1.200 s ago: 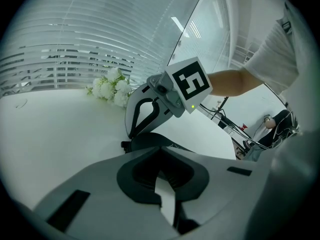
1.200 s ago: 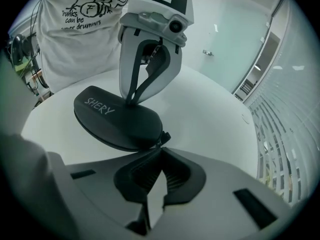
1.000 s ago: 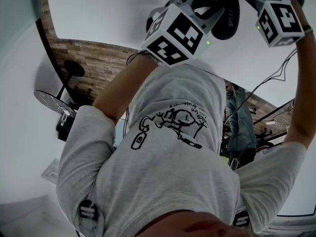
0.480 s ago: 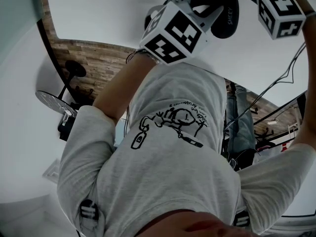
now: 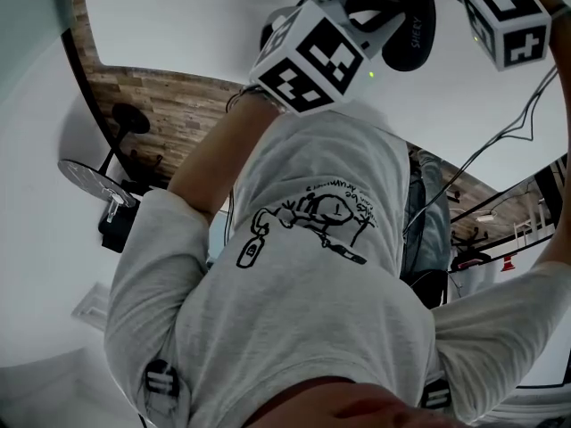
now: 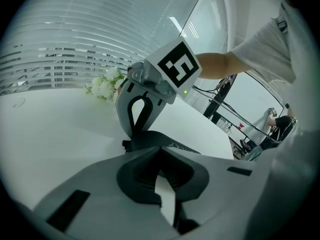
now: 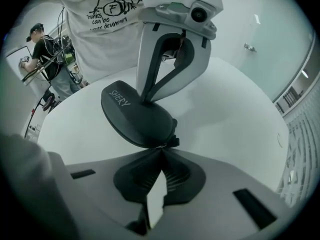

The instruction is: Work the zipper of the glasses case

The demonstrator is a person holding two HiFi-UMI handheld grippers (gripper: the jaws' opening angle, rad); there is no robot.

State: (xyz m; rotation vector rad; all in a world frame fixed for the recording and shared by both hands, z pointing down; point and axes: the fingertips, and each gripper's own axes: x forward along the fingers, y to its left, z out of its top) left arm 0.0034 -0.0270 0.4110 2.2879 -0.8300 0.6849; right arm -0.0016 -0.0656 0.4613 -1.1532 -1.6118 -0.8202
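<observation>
The room has glass walls and slatted blinds (image 6: 55,59). A white counter (image 7: 240,109) bears flowers (image 6: 105,86) well beyond the right gripper (image 7: 161,151). The black case (image 7: 135,119) lies flat directly ahead of that gripper. Its long axis runs from the tips away toward the left gripper (image 7: 148,101), which stands on the far half with narrow jaws pinched onto the case top. The right gripper points steeply down at the near end. Its jaws have just closed and meet on the small pull (image 7: 162,145), with no gap at the tips. Judgement: the right hand works the zipper, so travel should follow the long axis while the left gripper anchors the case.
</observation>
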